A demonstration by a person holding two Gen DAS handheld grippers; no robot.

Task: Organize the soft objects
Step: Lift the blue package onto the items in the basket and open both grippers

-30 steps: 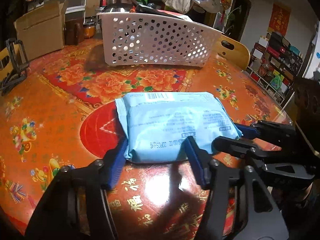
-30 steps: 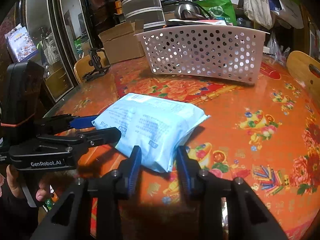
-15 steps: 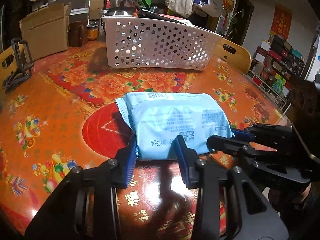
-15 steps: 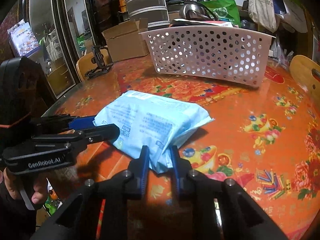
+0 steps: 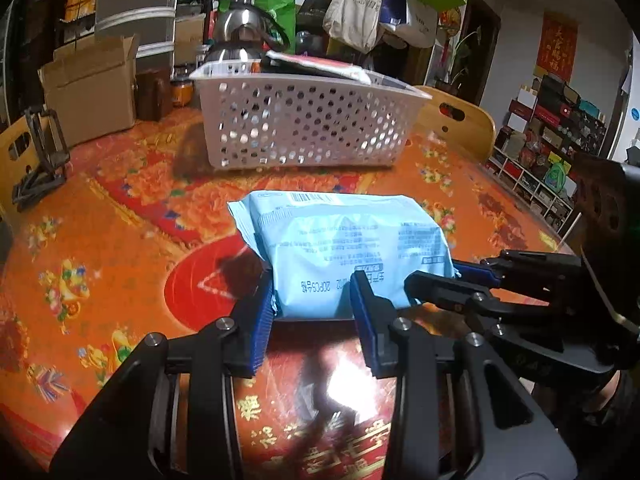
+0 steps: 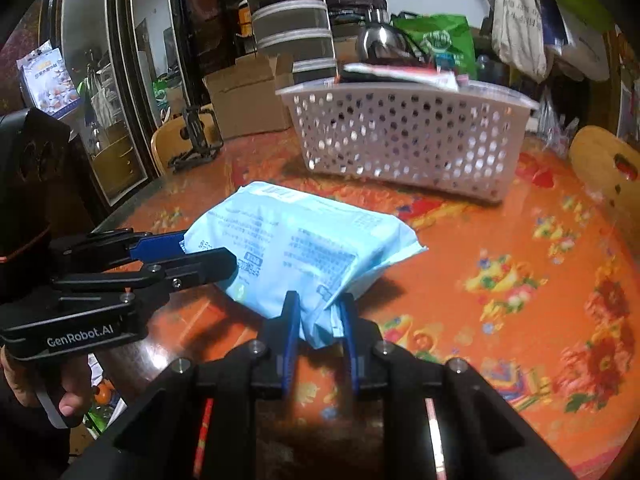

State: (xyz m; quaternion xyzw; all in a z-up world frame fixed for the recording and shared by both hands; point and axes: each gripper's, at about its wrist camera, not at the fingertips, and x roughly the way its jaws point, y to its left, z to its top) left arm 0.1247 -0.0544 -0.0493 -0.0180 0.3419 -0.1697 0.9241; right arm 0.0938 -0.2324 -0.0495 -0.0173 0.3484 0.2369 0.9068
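Observation:
A soft light-blue packet (image 5: 344,248) is held above the orange flowered table (image 5: 120,208). My left gripper (image 5: 314,300) is shut on its near end, blue pads pressing both sides. My right gripper (image 6: 319,316) is shut on the packet's (image 6: 296,248) other end, pinching it. Each gripper shows in the other's view: the right gripper (image 5: 448,280) at the packet's right, the left gripper (image 6: 188,252) at its left. A white perforated basket (image 5: 308,128) stands behind the packet, with flat items lying across its rim; it also shows in the right wrist view (image 6: 404,140).
A cardboard box (image 5: 88,88) and jars stand at the back left. A black folding stand (image 5: 40,160) sits at the left edge. A wooden chair back (image 5: 456,124) rises behind the table on the right. Bags hang at the back.
Both grippers closed on the packet's ends. The packet has lifted off the table and moved toward the basket, which looks nearer and larger now.

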